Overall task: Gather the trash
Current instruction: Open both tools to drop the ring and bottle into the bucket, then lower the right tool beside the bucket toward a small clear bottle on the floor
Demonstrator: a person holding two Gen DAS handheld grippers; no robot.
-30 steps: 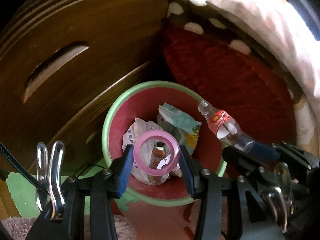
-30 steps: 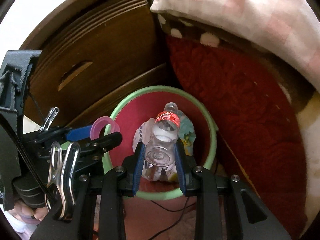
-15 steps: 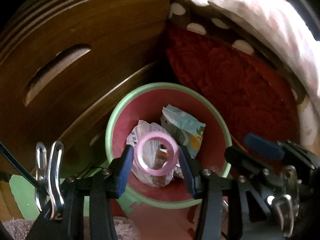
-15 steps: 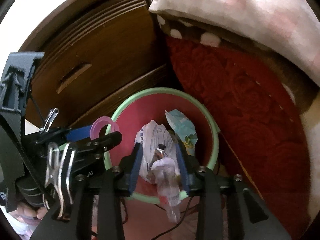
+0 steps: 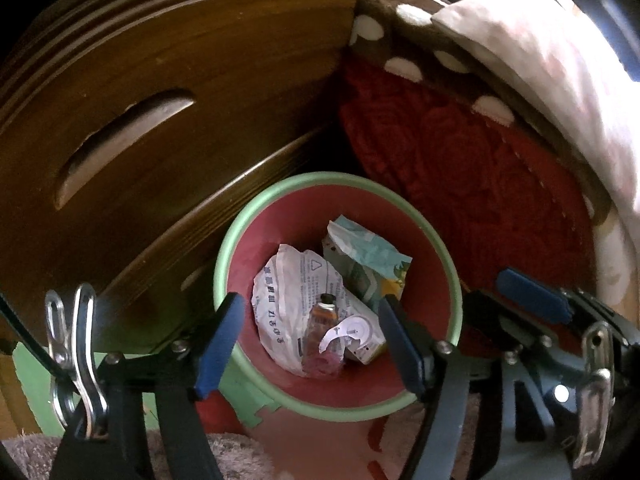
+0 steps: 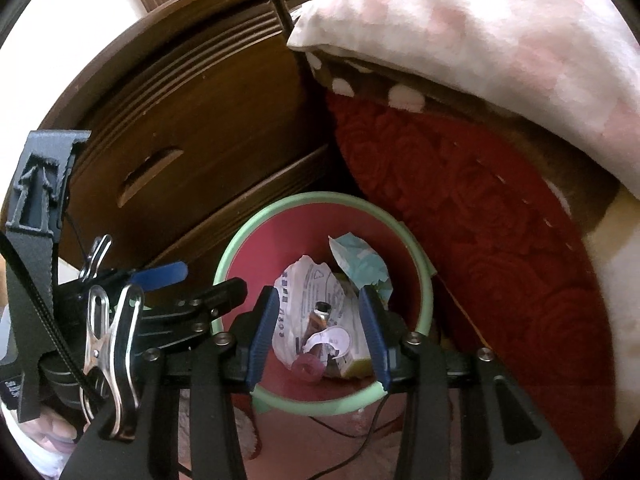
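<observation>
A red bin with a green rim stands on the floor between a wooden drawer unit and a bed. In it lie a crumpled white wrapper, a teal packet, a small brown tube and a pink tape ring. My left gripper is open and empty above the bin's near rim. My right gripper is open and empty above the bin. The clear bottle is not in sight.
A dark wooden drawer unit stands left of the bin. A red blanket and a pink checked pillow lie to the right. A thin black cable runs on the floor in front.
My right gripper opened and let the clear bottle fall, out of sight now. My left gripper opened and let the pink tape ring drop into the bin.
</observation>
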